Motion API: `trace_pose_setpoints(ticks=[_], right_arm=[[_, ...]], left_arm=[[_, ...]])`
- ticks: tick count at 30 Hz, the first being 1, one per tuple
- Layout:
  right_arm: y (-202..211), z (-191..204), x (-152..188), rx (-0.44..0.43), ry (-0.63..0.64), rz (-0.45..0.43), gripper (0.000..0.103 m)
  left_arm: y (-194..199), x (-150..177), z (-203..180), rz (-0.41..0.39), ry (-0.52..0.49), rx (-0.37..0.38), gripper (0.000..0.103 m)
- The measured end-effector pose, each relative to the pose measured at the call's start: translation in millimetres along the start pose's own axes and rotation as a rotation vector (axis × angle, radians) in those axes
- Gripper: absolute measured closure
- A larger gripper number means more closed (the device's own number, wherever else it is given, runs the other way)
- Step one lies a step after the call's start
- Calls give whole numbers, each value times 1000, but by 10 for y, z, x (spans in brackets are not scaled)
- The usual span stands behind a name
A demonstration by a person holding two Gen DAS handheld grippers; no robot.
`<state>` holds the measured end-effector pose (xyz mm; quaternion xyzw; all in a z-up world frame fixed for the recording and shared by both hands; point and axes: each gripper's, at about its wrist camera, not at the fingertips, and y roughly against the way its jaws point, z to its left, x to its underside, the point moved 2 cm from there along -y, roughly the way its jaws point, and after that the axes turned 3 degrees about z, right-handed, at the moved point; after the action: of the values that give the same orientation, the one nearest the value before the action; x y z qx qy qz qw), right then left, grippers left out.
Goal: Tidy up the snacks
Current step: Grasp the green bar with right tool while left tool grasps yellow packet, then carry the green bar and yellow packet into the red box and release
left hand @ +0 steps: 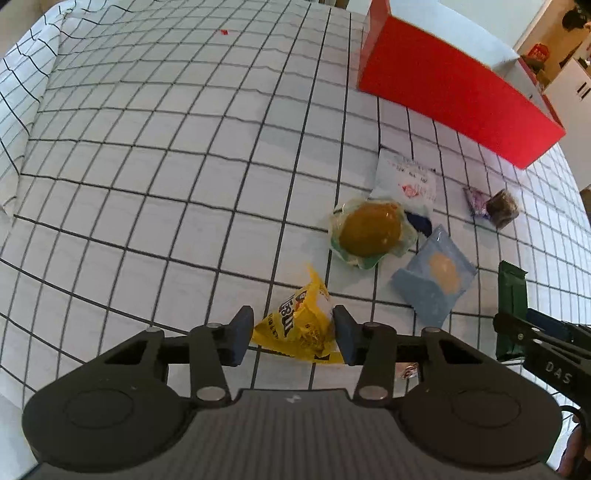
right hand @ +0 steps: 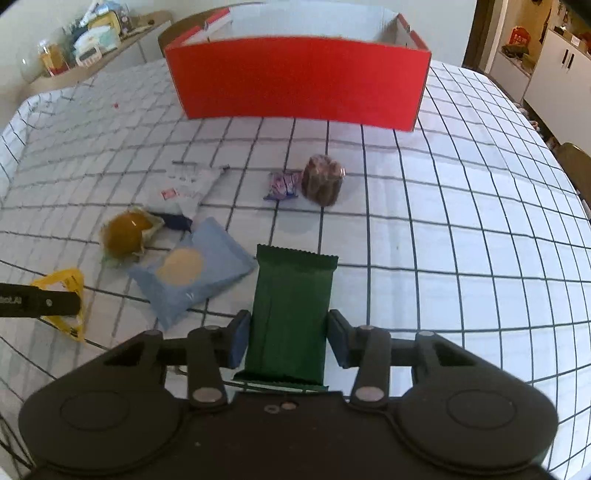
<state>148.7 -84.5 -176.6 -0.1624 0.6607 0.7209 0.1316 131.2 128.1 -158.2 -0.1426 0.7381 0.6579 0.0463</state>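
Left tool [left hand: 293,334] clenched on yellow packet [left hand: 299,328]; right tool [right hand: 288,338] apparently grasping green bar [right hand: 291,314]; box interior [right hand: 306,22] only right view.

2 wrist cameras, each looking steeply down along its fingers, close over the worktop [left hand: 147,147]; shared: red box [right hand: 299,77], snack cluster.

Your yellow snack packet [left hand: 300,328] is crumpled and sits between the pads of the left gripper [left hand: 293,336], while your dark green wrapped bar [right hand: 291,314] lies lengthwise between the pads of the right gripper [right hand: 286,338]. Near them you have a blue pouch [right hand: 192,273], a clear-wrapped golden bun [right hand: 127,236], a white packet [right hand: 188,184], a small purple packet [right hand: 282,185] and a brown wrapped cake [right hand: 322,180]. Beyond them stands your open red box [right hand: 299,81].
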Motion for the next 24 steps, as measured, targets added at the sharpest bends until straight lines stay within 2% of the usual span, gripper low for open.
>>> trace_pose_setpoints(ticks=[12,19,24], right_arm=[[563,-76,-567,-87,26,-113,60],[781,-126,-1040,-96,56,-190,60],[881,-198,-1411,-87,62,-239,60]], left_arm=[[667,-411,-280,-139,-37,24,57],[1020,-865,-609,-230,-106,27,57],[1203,-1241,-845,-295,-155,4,57]])
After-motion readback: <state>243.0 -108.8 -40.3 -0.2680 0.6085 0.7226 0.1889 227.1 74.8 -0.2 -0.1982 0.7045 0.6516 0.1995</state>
